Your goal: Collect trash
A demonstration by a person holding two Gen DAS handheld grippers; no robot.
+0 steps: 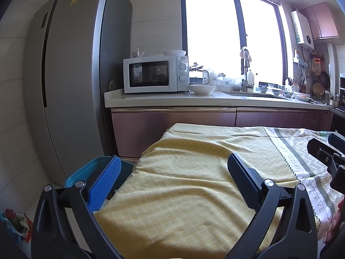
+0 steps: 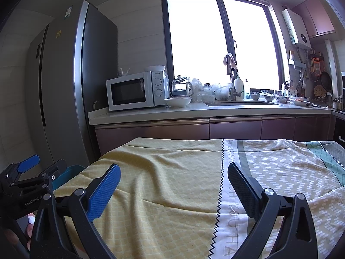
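My left gripper [image 1: 174,168] is open and empty, held over the left end of a table covered with a yellow patterned cloth [image 1: 194,183]. My right gripper [image 2: 174,179] is open and empty over the middle of the same cloth [image 2: 172,172]. A blue bin [image 1: 90,170] stands on the floor by the table's left edge, just behind my left gripper's blue finger; its rim also shows in the right wrist view [image 2: 71,170]. The left gripper shows at the far left of the right wrist view [image 2: 28,172]. No trash lies on the visible cloth.
A tall grey fridge [image 1: 71,86] stands left. A kitchen counter [image 1: 215,101] behind the table carries a white microwave [image 1: 155,75], a bowl [image 1: 202,89], a sink and dishes. Some red and green items [image 1: 15,222] lie on the floor at lower left.
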